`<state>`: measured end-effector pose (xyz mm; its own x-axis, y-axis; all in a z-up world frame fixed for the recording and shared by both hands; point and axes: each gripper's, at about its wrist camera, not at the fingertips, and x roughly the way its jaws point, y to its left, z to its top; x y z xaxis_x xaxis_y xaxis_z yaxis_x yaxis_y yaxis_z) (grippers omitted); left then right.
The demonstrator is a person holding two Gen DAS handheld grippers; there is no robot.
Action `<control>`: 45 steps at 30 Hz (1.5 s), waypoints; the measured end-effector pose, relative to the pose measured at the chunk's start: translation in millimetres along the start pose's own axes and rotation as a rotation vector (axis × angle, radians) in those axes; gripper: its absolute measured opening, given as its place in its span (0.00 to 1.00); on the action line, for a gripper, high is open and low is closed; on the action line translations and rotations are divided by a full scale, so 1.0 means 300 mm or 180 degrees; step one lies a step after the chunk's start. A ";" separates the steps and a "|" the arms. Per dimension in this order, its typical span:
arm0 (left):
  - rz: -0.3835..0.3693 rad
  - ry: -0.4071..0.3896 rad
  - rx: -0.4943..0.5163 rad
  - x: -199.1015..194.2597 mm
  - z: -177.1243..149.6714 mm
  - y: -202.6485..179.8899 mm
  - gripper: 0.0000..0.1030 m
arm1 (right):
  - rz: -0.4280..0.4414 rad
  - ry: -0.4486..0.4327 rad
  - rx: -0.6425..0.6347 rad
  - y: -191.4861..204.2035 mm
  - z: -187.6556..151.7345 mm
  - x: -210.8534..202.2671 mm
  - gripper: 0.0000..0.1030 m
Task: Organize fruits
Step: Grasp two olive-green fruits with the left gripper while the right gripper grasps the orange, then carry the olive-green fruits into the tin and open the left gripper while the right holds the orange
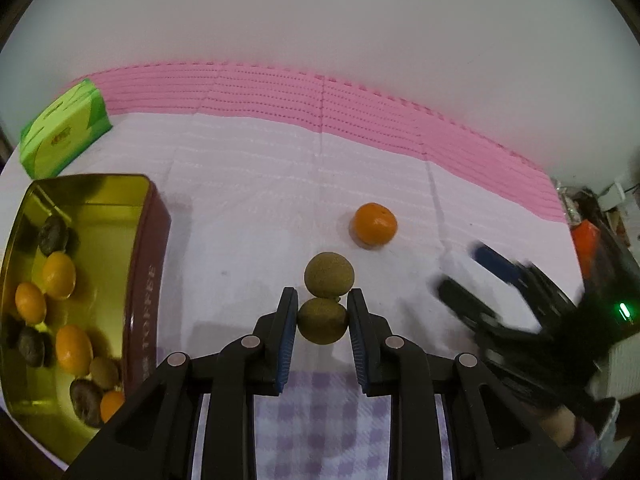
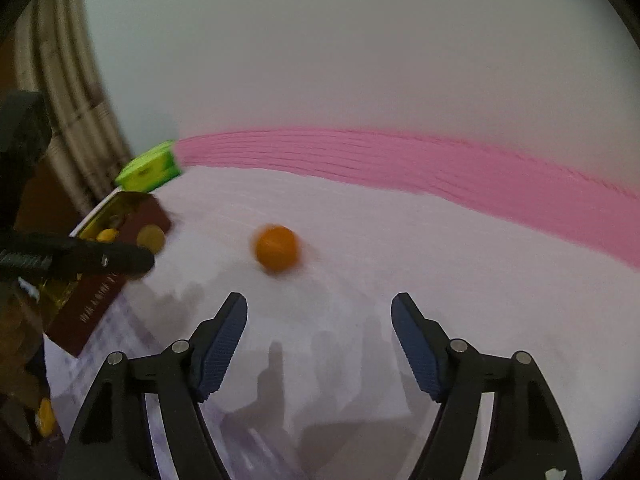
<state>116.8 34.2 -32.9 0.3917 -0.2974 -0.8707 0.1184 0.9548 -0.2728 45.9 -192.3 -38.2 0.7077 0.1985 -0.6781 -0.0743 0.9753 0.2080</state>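
My left gripper (image 1: 322,300) is shut on a small olive-green round fruit (image 1: 322,321), held just above the cloth. A second olive-green fruit (image 1: 329,274) lies on the cloth right beyond it. Farther off to the right sits an orange (image 1: 374,224), which the right wrist view shows blurred (image 2: 277,248). My right gripper (image 2: 318,312) is open over bare cloth with nothing between its fingers, and the orange is ahead of it to the left. It shows blurred at the right of the left wrist view (image 1: 462,266). At the left stands an open gold-lined tin (image 1: 156,232) with several orange and dark fruits inside.
A green tissue pack (image 1: 64,128) lies beyond the tin at the back left. A white cloth with a pink band (image 1: 320,96) covers the table up to the pale wall. Dark clutter (image 1: 592,216) sits past the table's right edge. The left gripper's black finger (image 2: 100,260) crosses in front of the tin (image 2: 92,304).
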 end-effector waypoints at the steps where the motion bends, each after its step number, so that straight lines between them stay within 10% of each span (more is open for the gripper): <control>1: -0.0017 -0.0020 -0.0021 -0.012 -0.003 0.005 0.25 | 0.0028 0.0019 -0.0050 0.017 0.021 0.032 0.74; 7: -0.0043 -0.0176 -0.0089 -0.093 -0.022 0.051 0.25 | -0.0066 0.0210 -0.0148 0.052 0.107 0.195 0.73; 8: -0.0041 -0.0186 -0.0099 -0.120 -0.036 0.062 0.25 | -0.0091 0.0319 -0.0185 0.066 0.109 0.223 0.67; 9: -0.0036 -0.0201 -0.0122 -0.135 -0.040 0.076 0.25 | -0.0088 0.0411 -0.0201 0.071 0.105 0.248 0.34; 10: -0.0027 -0.0215 -0.0133 -0.145 -0.042 0.082 0.25 | -0.0046 0.0486 -0.0207 0.077 0.098 0.265 0.33; 22: 0.0267 -0.0394 -0.0230 -0.256 -0.132 0.190 0.26 | 0.0004 0.0339 -0.0233 0.259 -0.081 0.120 0.32; 45: 0.0721 -0.0617 -0.0412 -0.462 -0.303 0.420 0.26 | -0.0242 0.0399 -0.0212 0.267 -0.083 0.127 0.33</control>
<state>-5.4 195.3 16.2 0.5626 -0.0594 -0.8246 -0.1038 0.9845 -0.1417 49.4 -104.1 -64.7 0.6202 0.1303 -0.7735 -0.0732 0.9914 0.1083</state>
